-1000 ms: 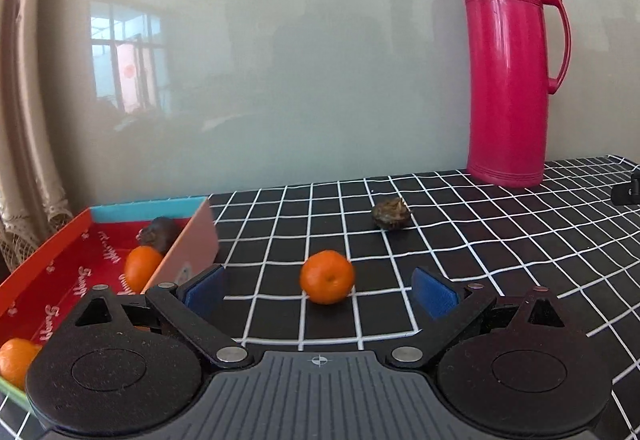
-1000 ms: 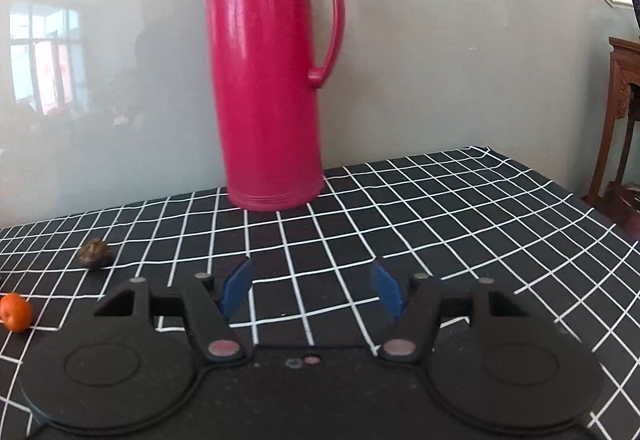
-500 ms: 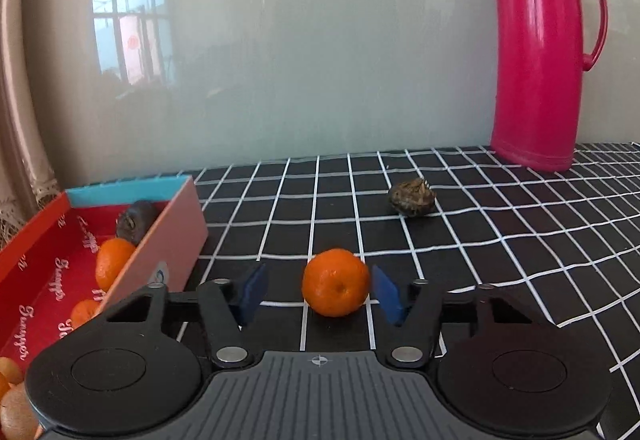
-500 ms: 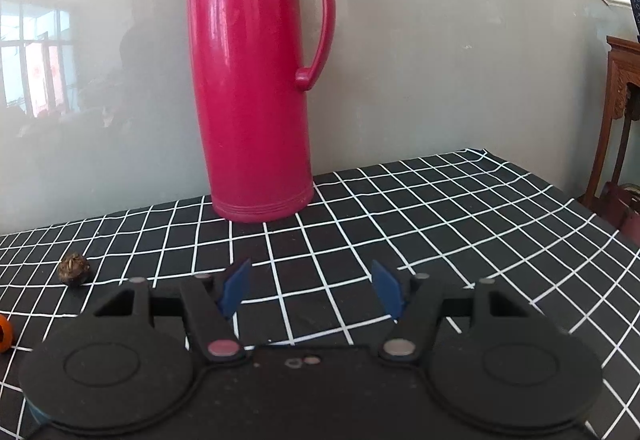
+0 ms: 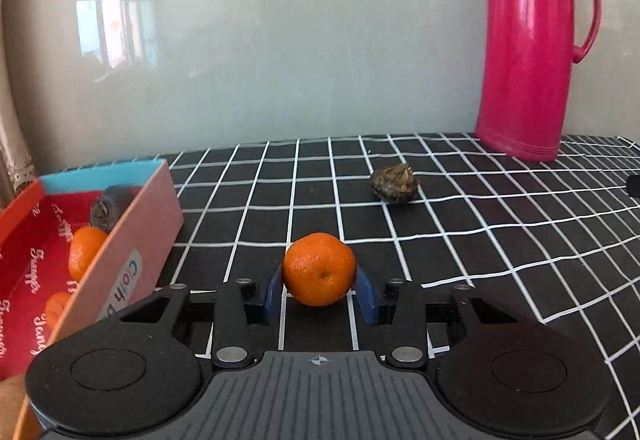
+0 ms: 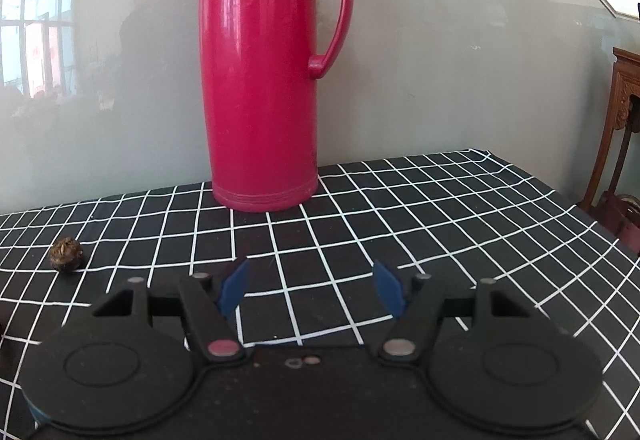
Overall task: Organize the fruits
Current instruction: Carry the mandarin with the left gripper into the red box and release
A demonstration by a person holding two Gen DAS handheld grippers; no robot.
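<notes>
In the left wrist view my left gripper (image 5: 320, 294) is shut on a small orange tangerine (image 5: 319, 269), its blue pads touching both sides, low over the black checked cloth. A dark brown wrinkled fruit (image 5: 395, 184) lies on the cloth beyond it, to the right. A red open box (image 5: 132, 240) at the left holds several tangerines (image 5: 84, 252) and a dark fruit (image 5: 106, 208). In the right wrist view my right gripper (image 6: 314, 290) is open and empty above the cloth; the same brown fruit (image 6: 66, 254) lies far to its left.
A tall pink thermos flask (image 6: 260, 68) stands at the back of the table against the wall; it also shows in the left wrist view (image 5: 532, 40). A wooden piece of furniture (image 6: 624, 144) stands beyond the table's right edge.
My left gripper moved forward around the tangerine and closed on it. My right gripper drifted slightly, staying open.
</notes>
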